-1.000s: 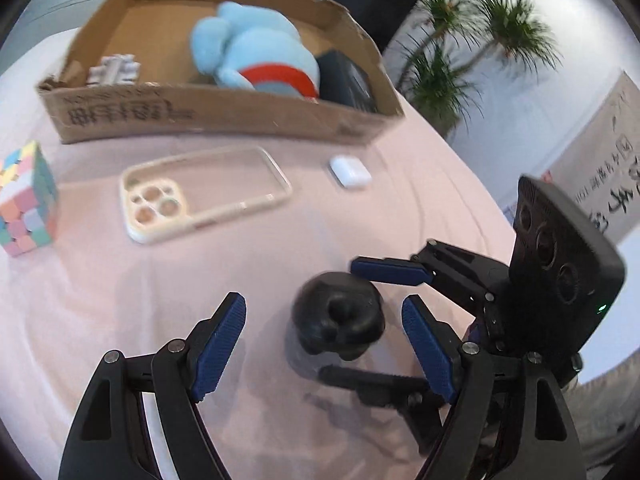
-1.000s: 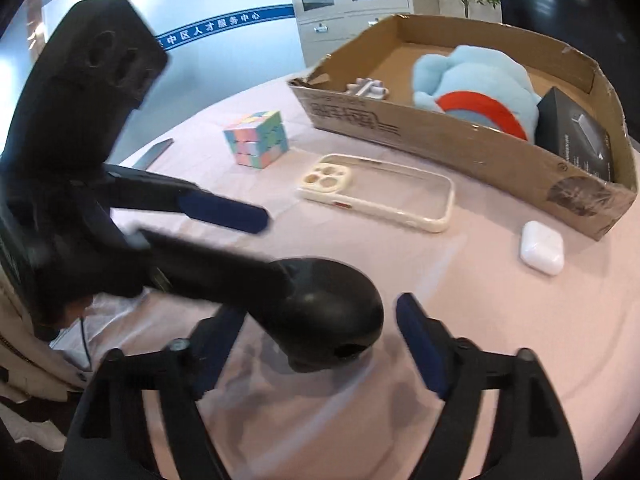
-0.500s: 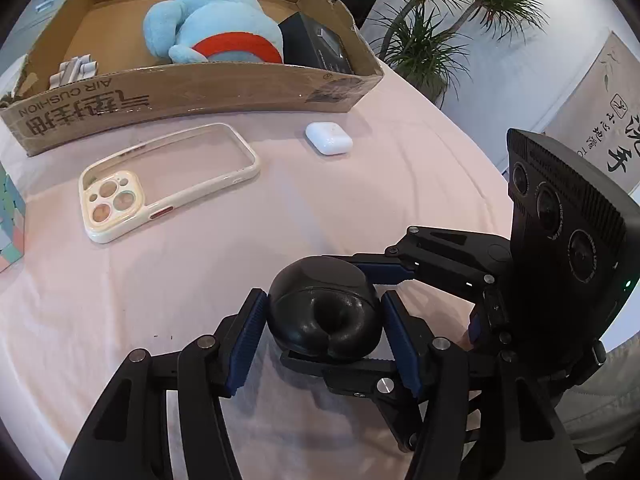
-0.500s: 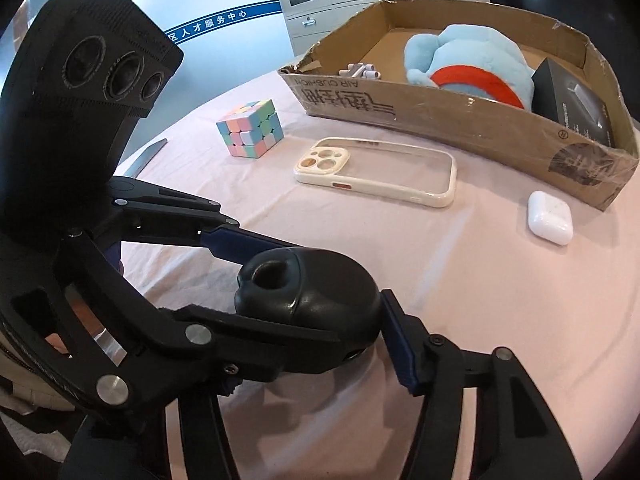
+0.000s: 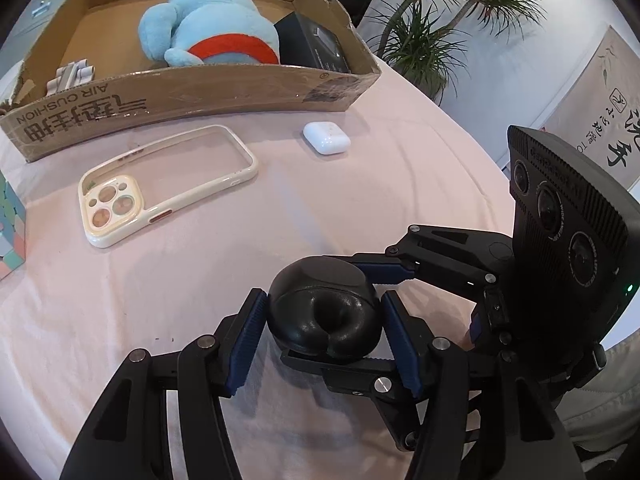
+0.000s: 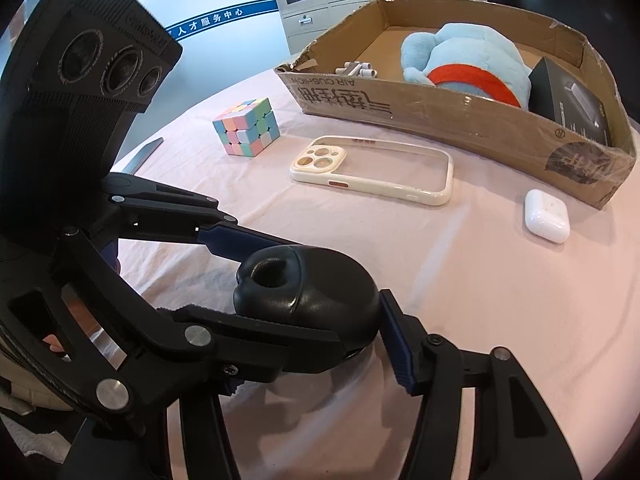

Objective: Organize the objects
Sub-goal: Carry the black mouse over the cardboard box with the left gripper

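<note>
A black padded earcup-like object sits low over the pink tablecloth. My left gripper is shut on it from both sides. My right gripper comes in from the other side and is also shut on it; its blue fingers show in the left wrist view. A cardboard box at the back holds a blue plush toy, a black box and a grey puzzle piece.
On the cloth in front of the cardboard box lie a cream phone case and a white earbud case. A pastel cube stands to the left. Potted plants stand beyond the table's far edge.
The left gripper was open around the black object and has closed on it. The right gripper has closed on it too. Both views have shifted slightly with the object held.
</note>
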`<state>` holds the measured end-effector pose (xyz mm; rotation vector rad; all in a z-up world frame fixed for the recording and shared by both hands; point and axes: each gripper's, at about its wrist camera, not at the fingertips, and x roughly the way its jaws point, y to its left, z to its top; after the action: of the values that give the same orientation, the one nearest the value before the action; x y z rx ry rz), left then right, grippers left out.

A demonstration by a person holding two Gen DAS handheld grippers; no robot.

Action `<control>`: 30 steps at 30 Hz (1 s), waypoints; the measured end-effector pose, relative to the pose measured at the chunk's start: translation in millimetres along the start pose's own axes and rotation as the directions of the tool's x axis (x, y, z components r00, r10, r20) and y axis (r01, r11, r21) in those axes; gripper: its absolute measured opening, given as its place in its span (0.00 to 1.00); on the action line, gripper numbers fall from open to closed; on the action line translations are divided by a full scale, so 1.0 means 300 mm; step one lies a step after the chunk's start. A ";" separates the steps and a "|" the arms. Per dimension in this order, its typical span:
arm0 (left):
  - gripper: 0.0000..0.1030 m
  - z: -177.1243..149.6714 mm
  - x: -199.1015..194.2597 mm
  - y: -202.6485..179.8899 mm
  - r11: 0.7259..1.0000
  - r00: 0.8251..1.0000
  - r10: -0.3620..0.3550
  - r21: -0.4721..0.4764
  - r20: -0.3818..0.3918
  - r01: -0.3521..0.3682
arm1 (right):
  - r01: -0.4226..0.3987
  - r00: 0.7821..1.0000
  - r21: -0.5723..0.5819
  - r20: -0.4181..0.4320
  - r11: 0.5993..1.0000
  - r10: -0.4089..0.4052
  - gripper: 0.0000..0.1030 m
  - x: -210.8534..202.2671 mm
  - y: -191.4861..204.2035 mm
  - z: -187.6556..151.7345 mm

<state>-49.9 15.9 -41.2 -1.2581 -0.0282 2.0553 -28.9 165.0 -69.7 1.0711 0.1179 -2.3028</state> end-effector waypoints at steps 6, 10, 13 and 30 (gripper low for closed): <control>0.56 0.020 -0.037 -0.011 1.000 1.000 0.002 0.012 0.030 -0.002 | 0.019 1.000 -0.026 0.024 0.999 -0.019 0.53 -0.034 0.016 0.029; 0.56 0.035 -0.071 -0.014 1.000 0.999 0.009 0.020 0.052 -0.010 | 0.027 0.999 -0.046 0.039 0.999 -0.025 0.53 -0.049 0.026 0.053; 0.56 0.049 -0.097 -0.010 1.000 0.998 0.013 0.024 0.068 -0.014 | 0.031 0.998 -0.062 0.049 0.998 -0.028 0.53 -0.058 0.032 0.077; 0.56 0.158 -0.179 0.043 0.998 0.992 0.047 0.045 0.120 -0.053 | 0.057 0.996 -0.130 0.082 0.990 -0.047 0.53 -0.045 0.040 0.231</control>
<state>-80.0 -9.2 20.3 -1.1163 -0.0021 2.1592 -62.1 139.8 -11.6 0.9194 0.2664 -2.3440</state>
